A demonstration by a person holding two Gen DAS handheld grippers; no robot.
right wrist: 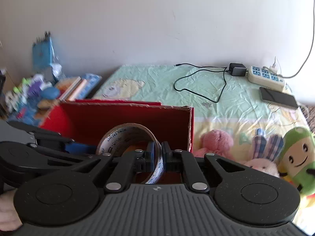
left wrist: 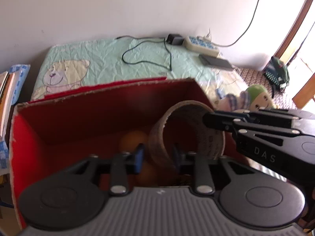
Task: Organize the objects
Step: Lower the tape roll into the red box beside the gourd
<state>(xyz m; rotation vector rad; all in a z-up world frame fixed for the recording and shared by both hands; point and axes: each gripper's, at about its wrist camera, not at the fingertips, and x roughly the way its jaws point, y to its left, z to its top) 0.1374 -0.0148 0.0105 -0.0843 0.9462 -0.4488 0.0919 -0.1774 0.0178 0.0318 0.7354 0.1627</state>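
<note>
A red cardboard box [left wrist: 65, 122] stands open on the bed; it also shows in the right wrist view [right wrist: 126, 118]. My right gripper [right wrist: 158, 155] is shut on the wall of a roll of packing tape [right wrist: 126, 135] and holds it over the box. In the left wrist view the tape roll [left wrist: 157, 143] hangs inside the box opening, with the right gripper [left wrist: 208, 120] reaching in from the right. My left gripper [left wrist: 158, 155] is open and empty over the box, its blue pads either side of the roll's lower edge. Orange round objects [left wrist: 133, 139] lie in the box.
A green bear-print sheet [left wrist: 110, 59] covers the bed. A black cable [left wrist: 149, 59], charger [left wrist: 174, 39], power strip [left wrist: 200, 44] and phone [left wrist: 215, 62] lie at the back. Plush toys [right wrist: 295, 157] lie right of the box. Books and clutter [right wrist: 39, 90] sit at the left.
</note>
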